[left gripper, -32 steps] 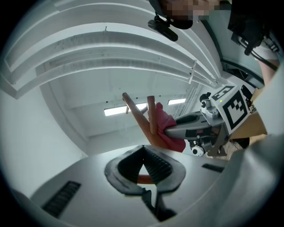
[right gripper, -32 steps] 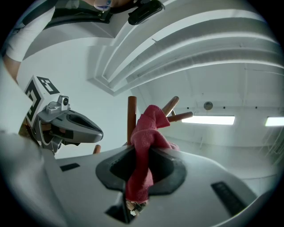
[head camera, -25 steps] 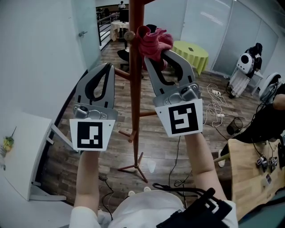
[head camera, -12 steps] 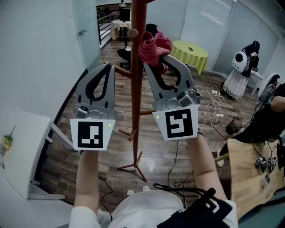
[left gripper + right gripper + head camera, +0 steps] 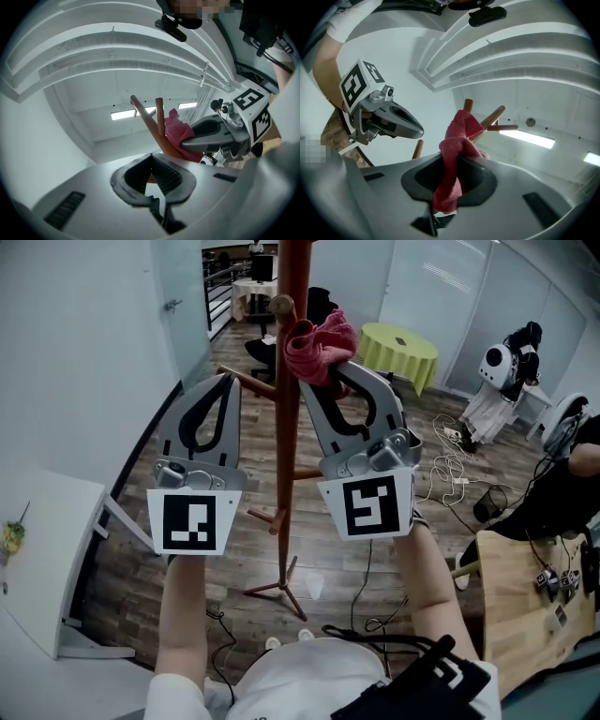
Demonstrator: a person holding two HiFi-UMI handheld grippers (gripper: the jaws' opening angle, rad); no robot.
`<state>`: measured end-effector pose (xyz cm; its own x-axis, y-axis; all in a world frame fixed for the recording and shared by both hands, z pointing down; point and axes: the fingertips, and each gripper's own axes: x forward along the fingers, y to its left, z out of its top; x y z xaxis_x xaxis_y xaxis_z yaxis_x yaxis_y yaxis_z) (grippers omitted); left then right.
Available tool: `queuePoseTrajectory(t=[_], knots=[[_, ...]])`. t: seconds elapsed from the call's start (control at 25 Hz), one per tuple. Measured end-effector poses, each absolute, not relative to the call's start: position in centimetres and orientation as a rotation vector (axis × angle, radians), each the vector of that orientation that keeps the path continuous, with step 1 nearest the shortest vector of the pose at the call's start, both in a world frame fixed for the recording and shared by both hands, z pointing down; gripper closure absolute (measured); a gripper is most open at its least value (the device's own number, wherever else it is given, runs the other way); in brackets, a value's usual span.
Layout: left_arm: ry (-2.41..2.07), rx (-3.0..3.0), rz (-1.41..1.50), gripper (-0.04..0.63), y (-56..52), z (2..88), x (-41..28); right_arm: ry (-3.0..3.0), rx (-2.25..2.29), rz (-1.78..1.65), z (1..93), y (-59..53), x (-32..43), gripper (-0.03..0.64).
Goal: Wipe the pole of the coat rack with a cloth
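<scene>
Left claw point(image 5: 228, 382) is held just left of the coat rack pole point(image 5: 288, 427); its jaws are closed together and nothing is gripped. Right claw point(image 5: 325, 371) is held just right of the pole, clenched on a pink cloth point(image 5: 321, 338), a tail of which hangs down between the jaws. The bunched cloth is pressed against the pole's right side, just below a knobbed peg point(image 5: 281, 306). Farther down, the pole's foot is seen on a wood floor point(image 5: 187, 568).

Right gripper point(image 5: 330, 373) shifted left, down; cloth point(image 5: 321, 341) now against pole point(image 5: 289, 427).
</scene>
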<state>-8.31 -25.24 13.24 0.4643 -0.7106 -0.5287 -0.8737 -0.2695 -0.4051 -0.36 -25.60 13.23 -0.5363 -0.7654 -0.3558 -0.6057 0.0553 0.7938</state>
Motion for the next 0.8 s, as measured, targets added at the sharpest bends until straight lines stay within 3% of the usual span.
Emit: queuePoseTrajectory(t=[0.8], knots=[[1.330,-2.078,0.321,0.583,-26.0,14.0,-8.8,-2.138,1.386,-1.522,14.7,-25.4,-1.3,0.534]])
